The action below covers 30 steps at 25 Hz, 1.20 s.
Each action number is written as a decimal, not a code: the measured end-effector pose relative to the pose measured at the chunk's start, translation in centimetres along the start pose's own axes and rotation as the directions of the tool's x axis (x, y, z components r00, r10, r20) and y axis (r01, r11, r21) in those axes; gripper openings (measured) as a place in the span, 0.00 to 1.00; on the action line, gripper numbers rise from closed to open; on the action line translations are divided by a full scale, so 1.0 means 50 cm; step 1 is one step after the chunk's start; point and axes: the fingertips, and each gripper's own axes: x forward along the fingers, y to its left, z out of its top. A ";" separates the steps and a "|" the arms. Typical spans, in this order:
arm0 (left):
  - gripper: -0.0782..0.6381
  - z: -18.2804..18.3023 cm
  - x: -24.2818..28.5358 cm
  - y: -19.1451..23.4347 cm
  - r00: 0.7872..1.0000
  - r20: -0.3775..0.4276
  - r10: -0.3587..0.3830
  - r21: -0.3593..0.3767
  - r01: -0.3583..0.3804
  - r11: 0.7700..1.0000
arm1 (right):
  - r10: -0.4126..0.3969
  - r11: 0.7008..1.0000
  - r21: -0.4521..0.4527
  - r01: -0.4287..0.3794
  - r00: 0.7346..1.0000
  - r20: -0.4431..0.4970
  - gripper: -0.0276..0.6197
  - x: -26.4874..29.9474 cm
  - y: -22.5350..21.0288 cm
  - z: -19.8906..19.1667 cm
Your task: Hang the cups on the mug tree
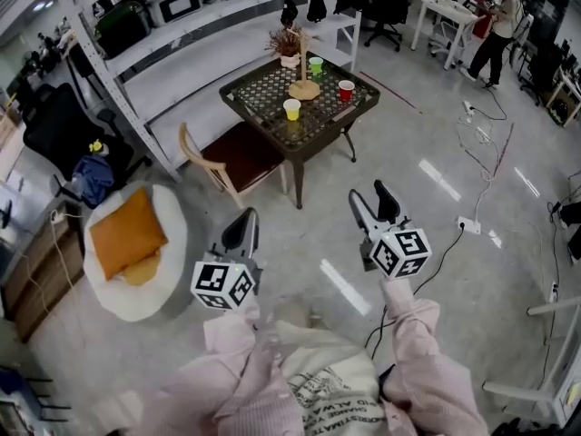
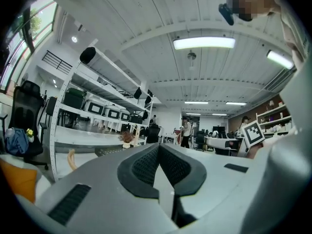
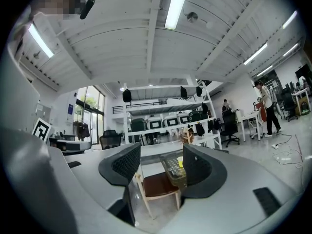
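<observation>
On a dark lattice-top table (image 1: 272, 98) well ahead of me stand a wooden mug tree (image 1: 304, 73), a green cup (image 1: 315, 64), a red cup (image 1: 346, 89) and a yellow cup (image 1: 291, 109). No cup hangs on the tree. Both grippers are held low over the floor, far short of the table. My left gripper (image 1: 245, 223) has its jaws together with nothing in them, as the left gripper view (image 2: 158, 146) confirms. My right gripper (image 1: 368, 196) is open and empty. Between its jaws (image 3: 161, 156) I see the table (image 3: 170, 167) and the yellow cup (image 3: 180, 162).
A wooden chair (image 1: 238, 157) with a dark red seat stands at the table's near left. A white beanbag (image 1: 172, 243) with an orange cushion lies to my left. White shelving (image 1: 209, 34) runs behind the table. Cables (image 1: 481, 153) trail on the floor at right; a person (image 1: 495, 30) stands far right.
</observation>
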 end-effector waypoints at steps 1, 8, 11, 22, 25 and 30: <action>0.11 -0.004 0.003 0.008 1.000 -0.003 0.007 -0.006 -0.007 1.000 | 0.005 1.000 -0.001 -0.005 1.000 -0.006 0.41 0.009 0.000 -0.005; 0.11 -0.020 0.086 0.073 0.999 -0.015 0.031 -0.022 -0.032 0.999 | 0.024 1.000 -0.001 -0.024 0.999 -0.036 0.41 0.104 -0.035 -0.039; 0.11 -0.026 0.148 0.104 0.999 -0.022 0.026 -0.040 -0.027 0.999 | 0.025 1.000 0.005 -0.025 0.999 -0.048 0.41 0.163 -0.063 -0.050; 0.11 -0.012 0.406 0.240 0.999 -0.037 -0.012 -0.065 0.009 0.998 | 0.042 0.998 0.040 -0.041 0.998 -0.037 0.41 0.402 -0.162 -0.056; 0.11 -0.023 0.457 0.285 0.998 -0.061 -0.007 -0.083 0.002 0.997 | 0.049 0.997 0.064 -0.047 0.998 -0.034 0.41 0.454 -0.176 -0.062; 0.11 -0.034 0.548 0.316 0.996 -0.076 -0.045 -0.093 0.038 0.995 | 0.033 0.998 0.052 -0.031 0.998 -0.052 0.41 0.513 -0.213 -0.069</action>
